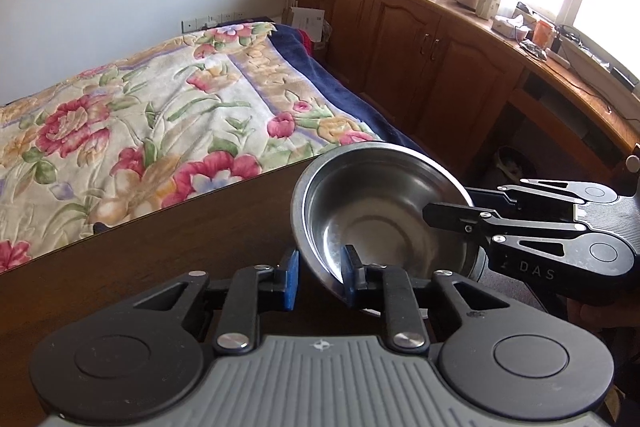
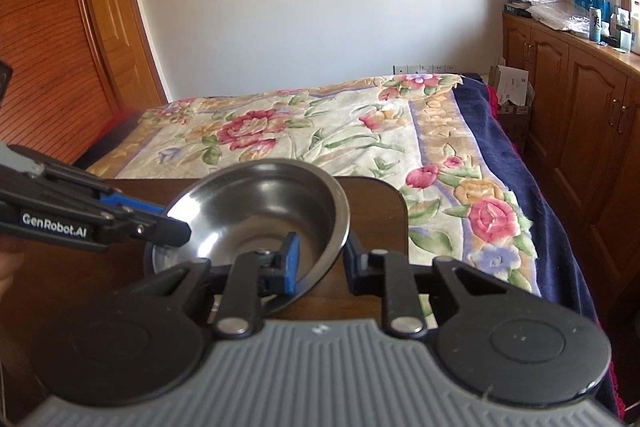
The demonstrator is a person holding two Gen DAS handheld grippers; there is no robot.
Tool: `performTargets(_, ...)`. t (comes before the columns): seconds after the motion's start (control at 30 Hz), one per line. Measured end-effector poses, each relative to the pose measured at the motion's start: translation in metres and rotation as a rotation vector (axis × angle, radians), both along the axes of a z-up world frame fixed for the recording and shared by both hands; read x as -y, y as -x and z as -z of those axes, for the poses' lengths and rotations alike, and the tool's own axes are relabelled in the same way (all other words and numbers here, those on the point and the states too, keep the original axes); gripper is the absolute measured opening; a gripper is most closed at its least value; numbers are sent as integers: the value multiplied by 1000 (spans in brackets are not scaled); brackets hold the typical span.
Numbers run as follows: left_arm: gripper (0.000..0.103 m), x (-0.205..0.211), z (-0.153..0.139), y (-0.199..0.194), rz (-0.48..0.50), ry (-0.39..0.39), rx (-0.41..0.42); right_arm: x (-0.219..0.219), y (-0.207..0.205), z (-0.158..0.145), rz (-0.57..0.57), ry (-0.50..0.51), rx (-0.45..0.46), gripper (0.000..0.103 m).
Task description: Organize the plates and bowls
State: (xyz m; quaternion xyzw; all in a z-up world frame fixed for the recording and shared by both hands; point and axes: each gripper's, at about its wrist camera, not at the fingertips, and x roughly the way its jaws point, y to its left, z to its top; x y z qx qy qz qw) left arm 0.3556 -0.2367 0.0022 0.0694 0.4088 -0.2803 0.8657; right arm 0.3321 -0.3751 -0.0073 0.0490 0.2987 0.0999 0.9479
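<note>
A steel bowl (image 1: 372, 223) (image 2: 256, 211) hangs tilted over the far right corner of a dark wooden table (image 1: 160, 267) (image 2: 376, 211). My left gripper (image 1: 320, 277) (image 2: 172, 217) has its blue pads on either side of the bowl's near-left rim, shut on the wall. My right gripper (image 2: 320, 261) (image 1: 452, 203) clamps the opposite rim the same way, one finger inside the bowl and one outside. Under the bowl, part of another dish (image 2: 160, 261) with a dark rim and pale inside shows; most of it is hidden.
A bed with a floral blanket (image 1: 140, 115) (image 2: 320, 131) lies just beyond the table's far edge. Wooden cabinets (image 1: 420, 59) with a cluttered top run along the right wall below a bright window. A wooden door (image 2: 48, 47) stands at the left.
</note>
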Motion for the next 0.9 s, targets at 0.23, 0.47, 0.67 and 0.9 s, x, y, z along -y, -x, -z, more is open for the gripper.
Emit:
performTargets(0.23, 21, -8, -15, 16, -5, 5, 25, -3, 11, -12, -1, -14, 18, 20)
performTargets(0.47, 18, -19, -38, 39, -3, 12, 93, -10, 28, -28, -2, -10, 55, 18)
performTargets(0.67, 17, -33, -58, 64, 7, 43, 129, -15, 45, -44, 4, -11, 96, 16)
performTargets(0.9, 17, -47, -75, 95, 19, 52, 184, -23, 65, -57, 8, -18, 137, 14)
